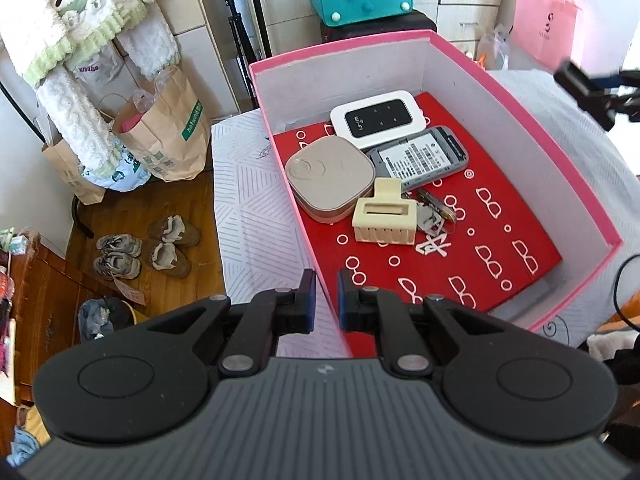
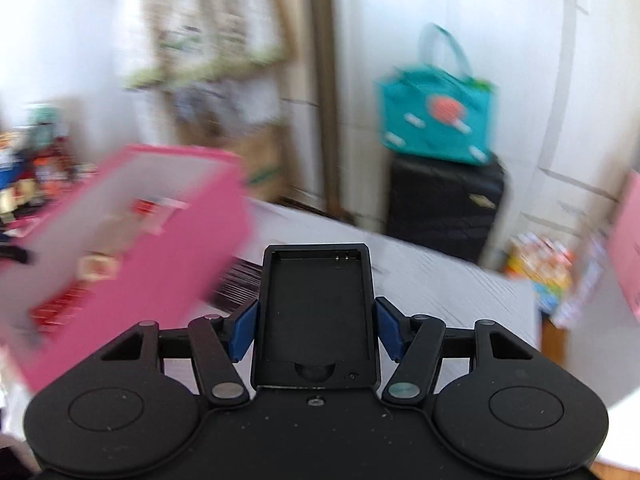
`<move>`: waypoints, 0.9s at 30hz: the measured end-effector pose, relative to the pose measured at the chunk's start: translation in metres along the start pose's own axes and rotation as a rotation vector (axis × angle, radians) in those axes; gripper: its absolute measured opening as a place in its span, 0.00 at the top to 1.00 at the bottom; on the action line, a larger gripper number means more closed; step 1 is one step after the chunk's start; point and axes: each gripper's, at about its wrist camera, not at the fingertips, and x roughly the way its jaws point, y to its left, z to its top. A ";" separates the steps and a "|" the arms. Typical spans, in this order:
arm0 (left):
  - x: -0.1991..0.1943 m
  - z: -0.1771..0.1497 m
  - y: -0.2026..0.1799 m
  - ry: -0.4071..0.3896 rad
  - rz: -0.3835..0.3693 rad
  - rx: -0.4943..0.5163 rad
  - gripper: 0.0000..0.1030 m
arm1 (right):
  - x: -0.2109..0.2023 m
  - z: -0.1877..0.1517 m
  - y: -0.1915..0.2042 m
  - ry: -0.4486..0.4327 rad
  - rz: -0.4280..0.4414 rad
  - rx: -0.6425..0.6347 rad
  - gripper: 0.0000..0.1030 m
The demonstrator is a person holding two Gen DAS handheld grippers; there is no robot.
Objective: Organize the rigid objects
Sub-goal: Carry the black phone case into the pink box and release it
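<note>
Meanwhile, right gripper (image 2: 316, 330) pinched on black phone shell (image 2: 316, 312); left gripper (image 1: 327, 296) pressed on pink box (image 1: 520, 92) wall.

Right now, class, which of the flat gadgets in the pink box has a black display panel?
The white Wi-Fi router, farthest back in the pink box. The beige square case is plain, and the grey phone shows a labelled battery.

Left looks down; both share pink box (image 1: 520, 92).
</note>
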 end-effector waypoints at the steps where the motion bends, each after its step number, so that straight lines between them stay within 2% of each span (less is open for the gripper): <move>1: -0.001 0.000 -0.001 0.000 0.004 0.005 0.91 | -0.003 0.006 0.012 -0.009 0.041 -0.029 0.35; 4: -0.003 -0.002 0.000 -0.009 0.002 0.001 0.91 | -0.003 0.024 0.047 -0.012 0.185 -0.112 0.35; 8: -0.004 -0.005 0.003 -0.029 -0.010 -0.018 0.91 | 0.019 0.042 0.091 0.061 0.360 -0.201 0.35; 11: -0.004 -0.005 0.006 -0.036 -0.023 -0.034 0.91 | 0.050 0.052 0.120 0.170 0.453 -0.252 0.35; 14: -0.005 -0.006 0.007 -0.039 -0.031 -0.040 0.91 | 0.088 0.056 0.144 0.320 0.515 -0.293 0.35; 19: -0.006 -0.006 0.008 -0.046 -0.037 -0.045 0.91 | 0.134 0.054 0.171 0.530 0.583 -0.332 0.35; 22: -0.007 -0.007 0.009 -0.051 -0.046 -0.050 0.90 | 0.150 0.053 0.179 0.592 0.593 -0.328 0.35; 24: -0.007 -0.008 0.011 -0.054 -0.051 -0.050 0.90 | 0.153 0.052 0.187 0.592 0.571 -0.370 0.35; 27: -0.008 -0.009 0.012 -0.058 -0.057 -0.048 0.90 | 0.146 0.049 0.193 0.542 0.524 -0.411 0.35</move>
